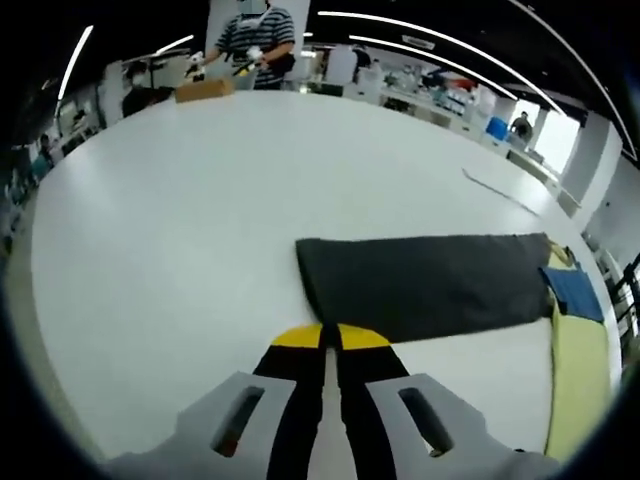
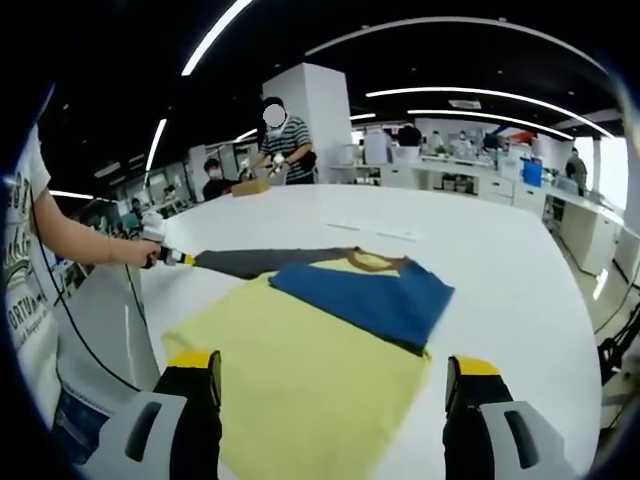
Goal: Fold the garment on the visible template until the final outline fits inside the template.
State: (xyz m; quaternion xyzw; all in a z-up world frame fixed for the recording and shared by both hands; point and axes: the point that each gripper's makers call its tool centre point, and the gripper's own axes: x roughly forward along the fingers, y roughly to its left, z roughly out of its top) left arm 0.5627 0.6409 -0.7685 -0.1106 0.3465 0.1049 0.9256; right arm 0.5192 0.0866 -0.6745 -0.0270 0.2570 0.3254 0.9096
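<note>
The garment lies on a white table. Its blue body rests on the pale yellow template, and one long dark grey sleeve stretches flat off the template. My left gripper is shut, its yellow tips meeting the sleeve's near edge by the cuff corner. In the right gripper view a hand holds that left gripper at the end of the sleeve. My right gripper hovers over the template's near part, open wide with nothing between the jaws. The blue body and template sit at the far right.
A person in a striped shirt works at the table's far end beside a brown box. A bare arm and a black cable lie along the table's left edge. Desks and shelves stand behind.
</note>
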